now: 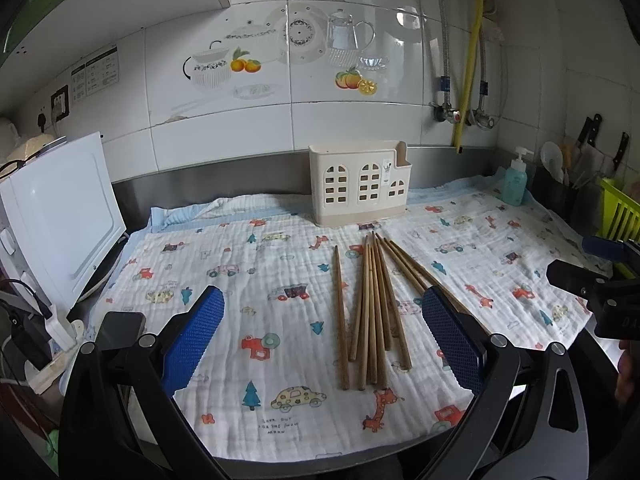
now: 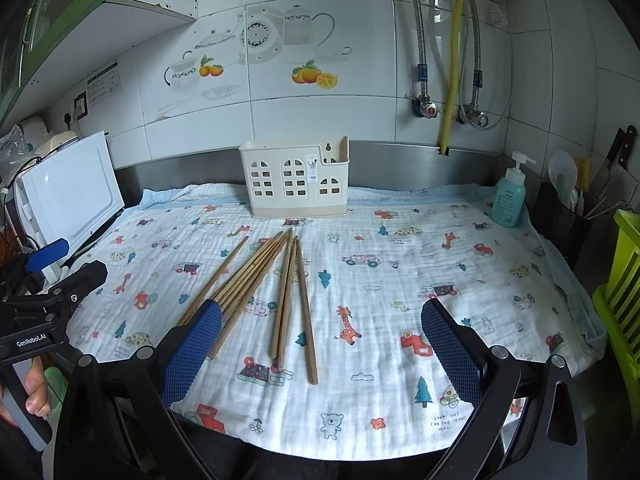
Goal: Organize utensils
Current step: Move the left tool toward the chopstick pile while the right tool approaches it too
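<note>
Both tools (image 1: 322, 338) (image 2: 320, 344) wide open, chopsticks (image 1: 370, 308) loose mid-cloth (image 1: 248, 256).

Both wrist views face the cloth (image 1: 280, 264) from near

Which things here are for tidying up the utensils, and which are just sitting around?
For the job:
chopsticks
cream holder
left gripper, open
right gripper, open

Just sitting around:
soap bottle
patterned cloth
white appliance
knives
green rack
</note>
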A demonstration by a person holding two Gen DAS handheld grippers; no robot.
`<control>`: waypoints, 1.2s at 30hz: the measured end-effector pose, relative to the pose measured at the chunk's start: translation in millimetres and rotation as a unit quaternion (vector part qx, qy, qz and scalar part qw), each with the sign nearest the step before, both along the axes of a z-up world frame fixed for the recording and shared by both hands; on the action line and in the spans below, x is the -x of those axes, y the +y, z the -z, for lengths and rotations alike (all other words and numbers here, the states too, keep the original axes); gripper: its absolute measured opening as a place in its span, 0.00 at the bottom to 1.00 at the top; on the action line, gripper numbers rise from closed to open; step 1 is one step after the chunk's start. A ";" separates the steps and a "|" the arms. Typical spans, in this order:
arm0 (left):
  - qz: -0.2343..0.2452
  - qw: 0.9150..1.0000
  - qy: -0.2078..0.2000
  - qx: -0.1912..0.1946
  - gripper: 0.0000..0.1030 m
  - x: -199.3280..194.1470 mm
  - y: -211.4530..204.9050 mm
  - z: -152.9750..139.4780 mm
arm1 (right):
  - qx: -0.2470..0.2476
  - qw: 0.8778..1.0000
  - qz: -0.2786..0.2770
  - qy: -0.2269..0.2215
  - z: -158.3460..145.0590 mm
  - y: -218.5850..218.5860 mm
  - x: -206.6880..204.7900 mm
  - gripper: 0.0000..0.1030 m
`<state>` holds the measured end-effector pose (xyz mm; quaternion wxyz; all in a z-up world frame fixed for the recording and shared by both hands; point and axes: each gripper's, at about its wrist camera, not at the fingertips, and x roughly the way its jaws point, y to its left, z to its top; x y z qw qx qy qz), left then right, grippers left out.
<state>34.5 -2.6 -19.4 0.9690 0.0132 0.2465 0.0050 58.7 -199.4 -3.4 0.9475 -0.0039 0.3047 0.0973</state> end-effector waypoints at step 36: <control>0.005 0.996 0.093 0.010 0.95 -69.1 9.5 49.7 | 0.010 0.996 -0.033 0.079 57.4 16.3 -63.0 0.94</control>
